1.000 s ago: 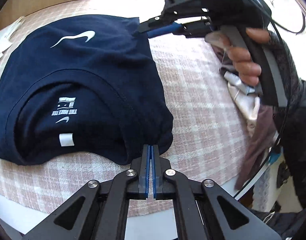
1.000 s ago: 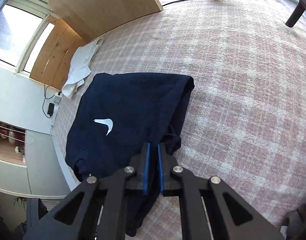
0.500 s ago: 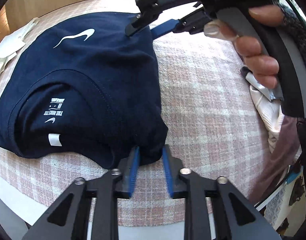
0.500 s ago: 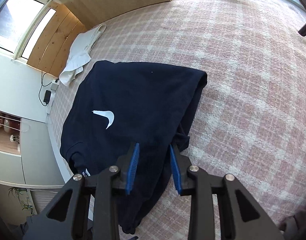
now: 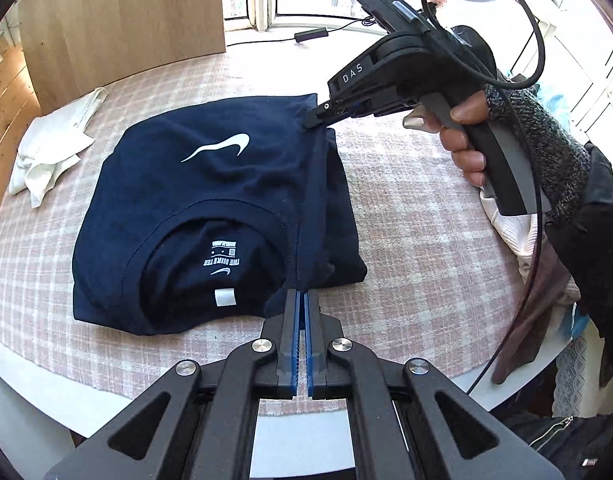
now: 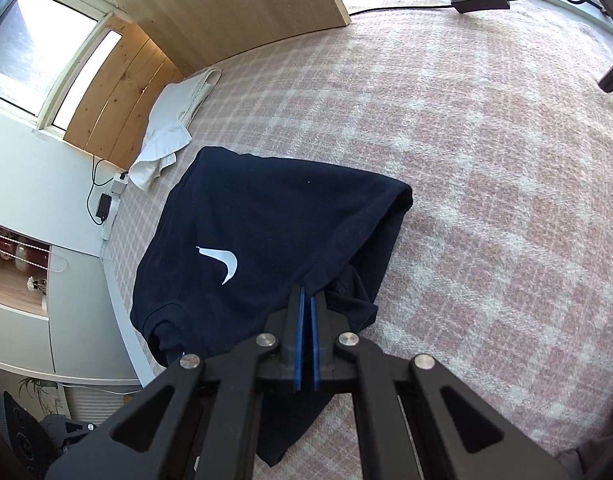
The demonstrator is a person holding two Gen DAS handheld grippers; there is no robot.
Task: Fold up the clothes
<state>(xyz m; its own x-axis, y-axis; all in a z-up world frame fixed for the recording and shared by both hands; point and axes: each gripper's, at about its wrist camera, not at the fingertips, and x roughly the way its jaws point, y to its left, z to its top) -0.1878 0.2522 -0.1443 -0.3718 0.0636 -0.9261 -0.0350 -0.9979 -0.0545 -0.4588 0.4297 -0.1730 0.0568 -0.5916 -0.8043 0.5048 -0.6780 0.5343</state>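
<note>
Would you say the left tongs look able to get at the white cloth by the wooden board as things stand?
Probably not right away: the left tongs are shut on the navy T-shirt, which lies between them and the white cloth.

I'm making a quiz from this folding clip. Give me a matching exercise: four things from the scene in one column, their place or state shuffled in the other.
Things:
1. navy T-shirt
2. white cloth
3. left hand-held gripper
4. black power adapter

States:
A. crumpled near the wooden boards
B. lying by the window
C. shut on the shirt's near edge
D. folded, white logo up

Pairs: 1-D, 2-A, 3-C, 4-B
</note>
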